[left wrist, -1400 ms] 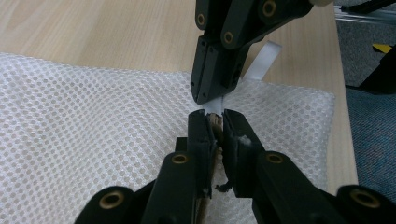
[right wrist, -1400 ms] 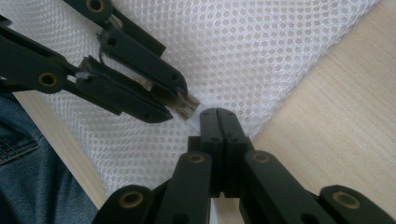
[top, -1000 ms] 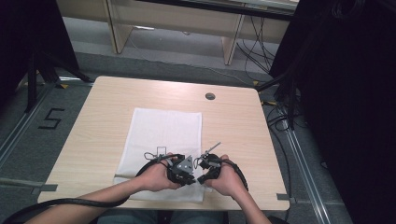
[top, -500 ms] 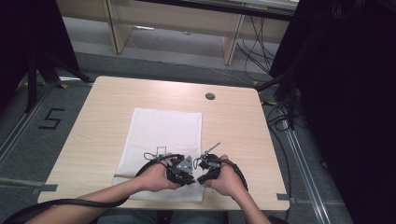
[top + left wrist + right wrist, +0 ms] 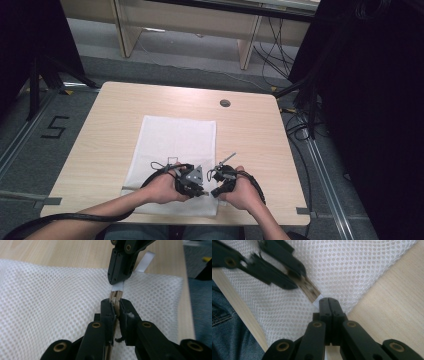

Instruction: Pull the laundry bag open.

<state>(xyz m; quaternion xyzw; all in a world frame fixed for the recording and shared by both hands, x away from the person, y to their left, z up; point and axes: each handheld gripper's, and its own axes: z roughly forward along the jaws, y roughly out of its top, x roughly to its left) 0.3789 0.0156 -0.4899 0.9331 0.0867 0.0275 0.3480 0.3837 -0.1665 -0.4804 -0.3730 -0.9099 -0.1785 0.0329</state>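
Observation:
A white mesh cloth (image 5: 175, 137) lies flat on the wooden table (image 5: 110, 120). Both hands meet over its near right corner. My left gripper (image 5: 115, 305) is shut on a thin bundle of tan wooden strips (image 5: 115, 295) that sticks out past its tips. A white strip (image 5: 117, 287) continues from the end of the bundle. My right gripper (image 5: 329, 300) is shut on that white strip (image 5: 317, 303), tip to tip with the left gripper (image 5: 295, 281). In the high view the left gripper (image 5: 196, 186) and the right gripper (image 5: 218, 184) nearly touch just above the cloth.
The table's front edge (image 5: 242, 312) runs close under the hands, with a leg in jeans (image 5: 227, 340) below it. A round cable hole (image 5: 225, 103) sits at the far right of the tabletop. Dark stands and cables (image 5: 305, 105) line the floor on both sides.

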